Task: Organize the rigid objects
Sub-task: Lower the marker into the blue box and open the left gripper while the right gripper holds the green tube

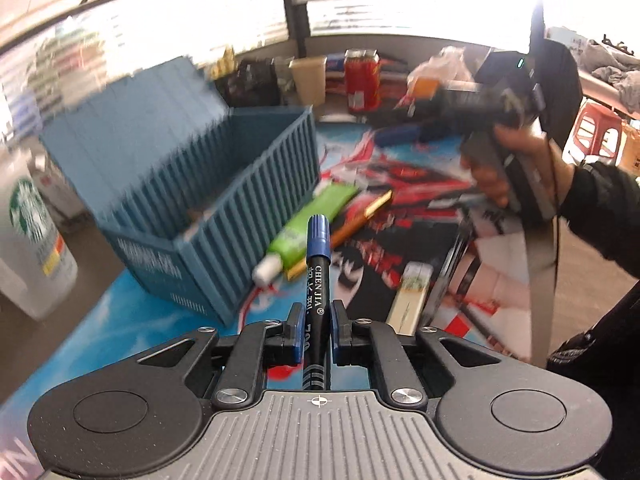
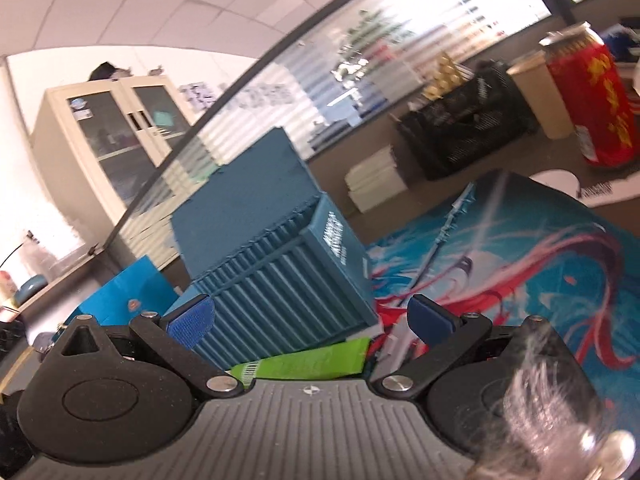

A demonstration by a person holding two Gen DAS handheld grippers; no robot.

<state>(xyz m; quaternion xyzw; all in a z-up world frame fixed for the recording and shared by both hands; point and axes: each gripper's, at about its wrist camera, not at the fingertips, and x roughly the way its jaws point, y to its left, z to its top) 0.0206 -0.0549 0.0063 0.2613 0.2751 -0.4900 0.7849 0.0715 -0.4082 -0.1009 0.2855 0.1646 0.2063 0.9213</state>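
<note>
L wrist view:
L gripper (image 1: pixel 316 326): clamped on black marker (image 1: pixel 318 280), blue cap pointing to 12 o'clock.
Blue crate (image 1: pixel 208 216): at 10 o'clock of marker, lid up.
Green tube (image 1: pixel 308 226): on mat (image 1: pixel 120 320) beside crate, at 1 o'clock of cap; gold pen (image 1: pixel 360 220) next to it.
R hand (image 1: pixel 516 168): at 2 o'clock, holding other gripper.

R wrist view:
R gripper (image 2: pixel 312 322): jaws wide, nothing gripped.
Crate (image 2: pixel 296 276): at 12 o'clock; tube (image 2: pixel 304 364) just below.
Red can (image 2: pixel 592 100): at 2 o'clock.

Background items: red drink can (image 1: pixel 362 80) upright beside a beige cup (image 1: pixel 308 80); black mesh organiser (image 2: pixel 464 136); white cup with green logo (image 1: pixel 30 240) at left; red stool (image 1: pixel 598 130); glass-fronted cabinet (image 2: pixel 116 136).
</note>
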